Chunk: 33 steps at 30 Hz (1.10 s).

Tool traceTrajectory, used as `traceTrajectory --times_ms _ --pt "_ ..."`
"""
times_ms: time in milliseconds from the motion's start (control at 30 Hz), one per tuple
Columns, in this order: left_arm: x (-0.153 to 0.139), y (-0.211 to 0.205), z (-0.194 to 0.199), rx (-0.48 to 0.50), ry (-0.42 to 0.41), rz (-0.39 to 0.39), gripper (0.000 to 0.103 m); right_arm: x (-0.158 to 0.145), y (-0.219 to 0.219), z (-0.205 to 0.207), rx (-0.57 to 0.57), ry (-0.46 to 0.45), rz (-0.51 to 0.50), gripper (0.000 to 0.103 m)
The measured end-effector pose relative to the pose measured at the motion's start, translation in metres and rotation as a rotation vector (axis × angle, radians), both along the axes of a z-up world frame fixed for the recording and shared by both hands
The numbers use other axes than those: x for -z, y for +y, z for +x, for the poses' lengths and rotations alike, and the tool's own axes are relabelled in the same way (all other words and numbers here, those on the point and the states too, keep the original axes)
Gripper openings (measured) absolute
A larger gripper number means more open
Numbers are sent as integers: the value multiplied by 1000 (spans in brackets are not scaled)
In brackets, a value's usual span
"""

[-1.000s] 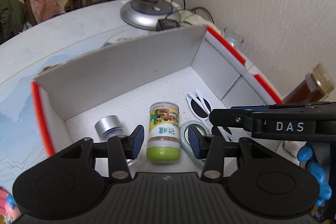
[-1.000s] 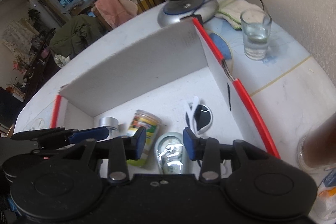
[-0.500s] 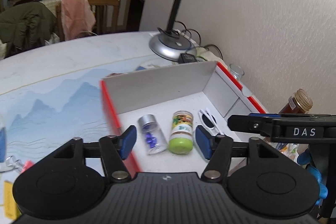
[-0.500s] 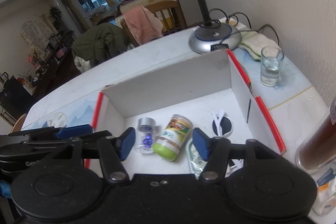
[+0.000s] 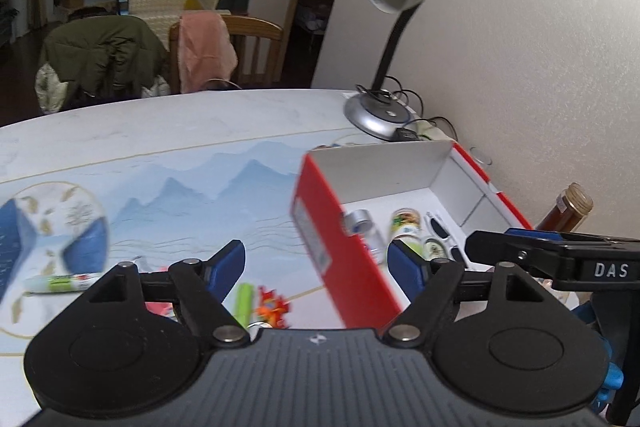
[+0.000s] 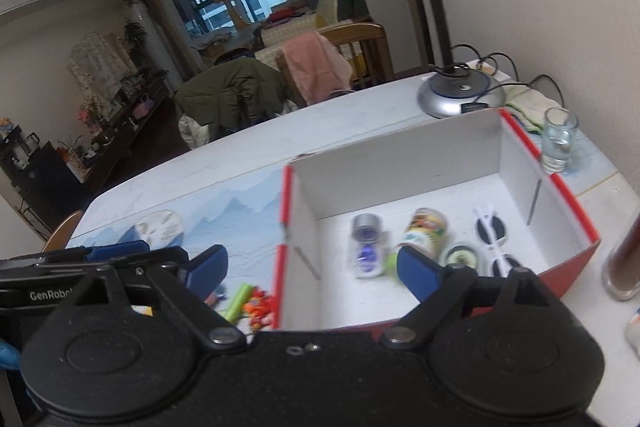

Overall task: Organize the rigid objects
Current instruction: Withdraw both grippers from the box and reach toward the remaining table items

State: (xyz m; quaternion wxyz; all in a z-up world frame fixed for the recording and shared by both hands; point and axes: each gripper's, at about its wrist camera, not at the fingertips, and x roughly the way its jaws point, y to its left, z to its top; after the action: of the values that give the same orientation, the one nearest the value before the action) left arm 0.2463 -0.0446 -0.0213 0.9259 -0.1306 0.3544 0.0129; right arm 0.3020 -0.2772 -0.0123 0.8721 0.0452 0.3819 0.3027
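- Left gripper (image 5: 316,269), left wrist view: jaws apart with nothing between them, having just been opening. It hangs over the table (image 5: 160,147) beside the red cardboard box (image 5: 340,259). Inside the box lie a silver-capped vial (image 5: 362,227), a green-lidded spice jar (image 5: 406,227) and white sunglasses (image 5: 438,229), which suggests these are already sorted. A white tube (image 5: 60,283), a green stick (image 5: 244,303) and an orange trinket (image 5: 272,309) wait outside.
- Right gripper (image 6: 312,273), right wrist view: jaws likewise wide, empty and just opening. This view alone shows a small round tin (image 6: 460,255) clearly, the box floor in full, and a drinking glass (image 6: 558,141) beyond the box wall. The white tube appears only in the left view.
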Motion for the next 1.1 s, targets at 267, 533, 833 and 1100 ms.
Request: traceTrajectory --times_ms 267,533,833,1100 --pt "0 39 -35 -4 -11 9 84 2 44 -38 -37 -20 -3 100" --pt "11 85 -59 -32 -6 11 103 12 86 -67 -64 -10 -29 100" --pt "37 129 -66 -89 6 39 103 31 121 -87 -91 20 -92 100" --pt "76 151 -68 -161 45 -15 103 51 142 -81 -66 31 -172 97"
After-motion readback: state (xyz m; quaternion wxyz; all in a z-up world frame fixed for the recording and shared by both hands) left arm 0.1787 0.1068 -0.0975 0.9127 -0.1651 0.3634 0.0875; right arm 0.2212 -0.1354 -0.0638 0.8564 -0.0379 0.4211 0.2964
